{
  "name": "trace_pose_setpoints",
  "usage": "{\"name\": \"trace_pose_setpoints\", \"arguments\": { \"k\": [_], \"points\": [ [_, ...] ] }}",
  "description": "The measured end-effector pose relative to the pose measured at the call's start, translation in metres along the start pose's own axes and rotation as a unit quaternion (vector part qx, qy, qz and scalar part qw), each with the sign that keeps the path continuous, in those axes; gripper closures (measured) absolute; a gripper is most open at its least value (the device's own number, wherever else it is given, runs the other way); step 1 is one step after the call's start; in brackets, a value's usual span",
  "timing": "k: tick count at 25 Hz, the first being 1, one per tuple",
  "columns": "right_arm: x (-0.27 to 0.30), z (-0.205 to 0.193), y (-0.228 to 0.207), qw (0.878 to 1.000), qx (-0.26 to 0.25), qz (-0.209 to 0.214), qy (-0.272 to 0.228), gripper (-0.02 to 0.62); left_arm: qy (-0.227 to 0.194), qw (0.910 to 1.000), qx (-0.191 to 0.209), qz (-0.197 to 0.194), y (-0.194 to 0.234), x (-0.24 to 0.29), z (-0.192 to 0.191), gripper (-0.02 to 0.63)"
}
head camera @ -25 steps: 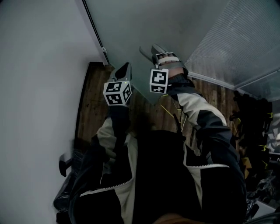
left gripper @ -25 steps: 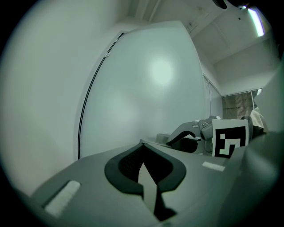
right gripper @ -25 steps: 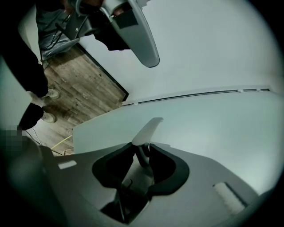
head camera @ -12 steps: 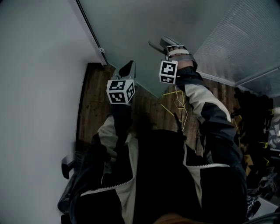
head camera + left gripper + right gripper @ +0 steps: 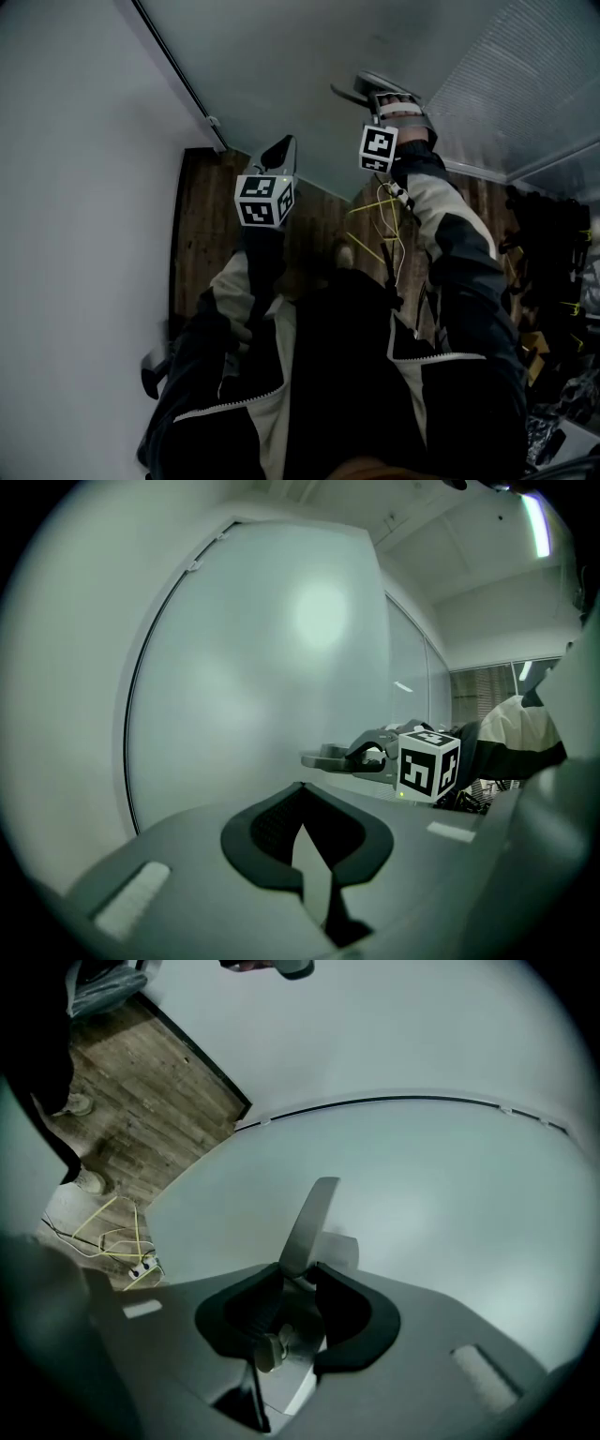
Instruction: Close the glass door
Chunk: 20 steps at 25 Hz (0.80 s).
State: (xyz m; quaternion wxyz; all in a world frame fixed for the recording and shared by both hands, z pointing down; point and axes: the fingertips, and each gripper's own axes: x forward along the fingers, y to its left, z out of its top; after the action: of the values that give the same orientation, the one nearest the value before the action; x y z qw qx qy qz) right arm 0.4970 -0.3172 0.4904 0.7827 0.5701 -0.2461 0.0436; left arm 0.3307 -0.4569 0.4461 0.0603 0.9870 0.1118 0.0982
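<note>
One glass door point(image 5: 281, 66) — handle point(image 5: 361, 82) clamped, floor point(image 5: 202, 234) beside.

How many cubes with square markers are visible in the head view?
2. One cube is on the left claw, left of centre; the other cube is on the right claw, higher and further right. None seems hidden.
</note>
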Motion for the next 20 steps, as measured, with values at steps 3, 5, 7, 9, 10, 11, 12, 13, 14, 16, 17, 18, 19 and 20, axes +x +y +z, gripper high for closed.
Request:
{"name": "trace_pose_setpoints", "arguments": {
  "k": [3,5,7,9,10,11,12,13,14,16,17,18,19,20],
  "points": [
    [0.019,-0.014,-0.009,1.0,-0.002,-0.013,-0.014,0.477,-0.001,1.0,0.003,0.002,-0.007,0.045,0.005,0.6],
    [0.034,-0.019,-0.016,0.999,0.0,-0.02,-0.027,0.477,-0.005,1.0,0.003,0.008,-0.01,0.077,0.012,0.6],
    [0.049,-0.025,-0.022,0.999,0.001,-0.023,-0.04,0.477,-0.01,0.9997,-0.004,0.02,-0.012,0.104,0.021,0.6],
    [0.063,-0.033,-0.027,0.998,-0.002,-0.024,-0.05,0.477,-0.012,0.9995,-0.01,0.027,-0.017,0.128,0.029,0.6],
    [0.069,-0.037,-0.028,0.998,-0.005,-0.024,-0.054,0.477,-0.013,0.9995,-0.008,0.028,-0.021,0.138,0.032,0.6],
    [0.075,-0.041,-0.03,0.998,-0.008,-0.025,-0.057,0.477,-0.014,0.9995,-0.005,0.027,-0.025,0.147,0.036,0.6],
    [0.08,-0.043,-0.031,0.998,-0.011,-0.026,-0.059,0.477,-0.015,0.9996,-0.001,0.025,-0.029,0.154,0.039,0.6],
    [0.086,-0.046,-0.033,0.998,-0.013,-0.027,-0.061,0.477,-0.016,0.9996,0.002,0.024,-0.031,0.16,0.042,0.6],
    [0.092,-0.049,-0.036,0.998,-0.015,-0.027,-0.061,0.476,-0.017,0.9996,0.005,0.023,-0.033,0.165,0.045,0.6],
    [0.104,-0.056,-0.042,0.998,-0.015,-0.027,-0.059,0.476,-0.017,0.9996,0.009,0.021,-0.033,0.177,0.052,0.598],
    [0.111,-0.059,-0.045,0.998,-0.016,-0.026,-0.056,0.476,-0.016,0.9996,0.01,0.019,-0.033,0.182,0.055,0.6],
    [0.117,-0.062,-0.047,0.998,-0.018,-0.024,-0.053,0.475,-0.016,0.9997,0.012,0.017,-0.033,0.187,0.056,0.6],
    [0.123,-0.065,-0.049,0.998,-0.022,-0.023,-0.051,0.474,-0.015,0.9997,0.013,0.015,-0.031,0.191,0.057,0.6],
    [0.13,-0.067,-0.051,0.998,-0.025,-0.022,-0.049,0.474,-0.014,0.9997,0.014,0.012,-0.029,0.195,0.058,0.6]
  ]
}}
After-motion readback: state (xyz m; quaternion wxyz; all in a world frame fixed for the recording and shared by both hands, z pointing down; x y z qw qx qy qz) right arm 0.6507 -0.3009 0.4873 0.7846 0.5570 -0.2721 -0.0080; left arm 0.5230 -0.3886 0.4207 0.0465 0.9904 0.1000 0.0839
